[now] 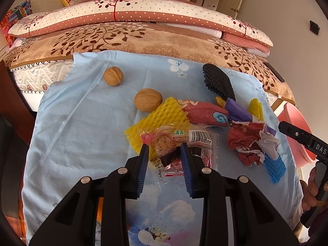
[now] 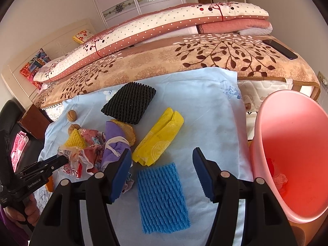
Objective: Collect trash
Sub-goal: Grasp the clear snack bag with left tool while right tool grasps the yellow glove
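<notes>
Trash lies on a light blue cloth point(image 1: 86, 123). My left gripper point(image 1: 165, 150) is open, its fingers either side of a clear snack wrapper point(image 1: 180, 141) with a barcode. Beside it lie a yellow foam net point(image 1: 162, 114), crumpled red paper point(image 1: 248, 141) and a purple bag point(image 1: 237, 110). My right gripper point(image 2: 162, 160) is open above a blue foam net point(image 2: 162, 196). A folded yellow wrapper point(image 2: 160, 137) and a black foam net point(image 2: 129, 102) lie beyond it. The pink bin point(image 2: 295, 143) stands at the right with some trash inside.
Two walnuts point(image 1: 113, 76) point(image 1: 148, 100) sit on the cloth to the left. A bed with a folded quilt point(image 1: 133, 14) lies behind the cloth. A black phone point(image 2: 279, 49) rests on the bed's blanket. A dark wooden cabinet point(image 2: 34, 121) stands at the left.
</notes>
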`<action>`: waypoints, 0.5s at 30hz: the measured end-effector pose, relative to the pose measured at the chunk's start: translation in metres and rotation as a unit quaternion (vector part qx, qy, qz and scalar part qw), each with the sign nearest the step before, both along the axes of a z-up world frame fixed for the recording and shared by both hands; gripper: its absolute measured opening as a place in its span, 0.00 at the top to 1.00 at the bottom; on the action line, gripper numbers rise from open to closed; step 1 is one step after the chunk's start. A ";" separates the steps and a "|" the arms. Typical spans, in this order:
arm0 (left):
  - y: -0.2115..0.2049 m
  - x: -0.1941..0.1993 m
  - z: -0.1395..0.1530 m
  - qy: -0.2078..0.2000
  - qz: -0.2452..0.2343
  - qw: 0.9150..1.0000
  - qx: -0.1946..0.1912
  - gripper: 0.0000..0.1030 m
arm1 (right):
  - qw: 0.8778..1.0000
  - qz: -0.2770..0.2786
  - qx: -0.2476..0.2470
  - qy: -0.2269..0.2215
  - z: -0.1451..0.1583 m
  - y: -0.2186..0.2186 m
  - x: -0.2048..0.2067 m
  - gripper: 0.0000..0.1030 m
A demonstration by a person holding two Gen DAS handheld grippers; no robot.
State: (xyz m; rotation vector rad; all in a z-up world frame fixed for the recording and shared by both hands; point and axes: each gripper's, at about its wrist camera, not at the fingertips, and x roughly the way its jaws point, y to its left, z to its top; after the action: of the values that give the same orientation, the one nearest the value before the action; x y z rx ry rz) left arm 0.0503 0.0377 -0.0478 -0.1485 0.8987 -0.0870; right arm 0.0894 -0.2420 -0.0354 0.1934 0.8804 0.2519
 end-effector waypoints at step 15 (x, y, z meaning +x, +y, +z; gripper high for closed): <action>0.004 -0.017 0.022 -0.037 -0.007 0.999 -0.021 0.81 | 0.997 -0.040 0.019 0.057 -0.017 0.011 0.049 0.40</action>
State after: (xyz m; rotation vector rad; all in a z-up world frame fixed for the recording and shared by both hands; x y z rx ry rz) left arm 0.0333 0.0416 -0.0256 -0.1760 0.8254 -0.1240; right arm 0.1387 -0.2305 -0.0527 0.2802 0.9796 0.1840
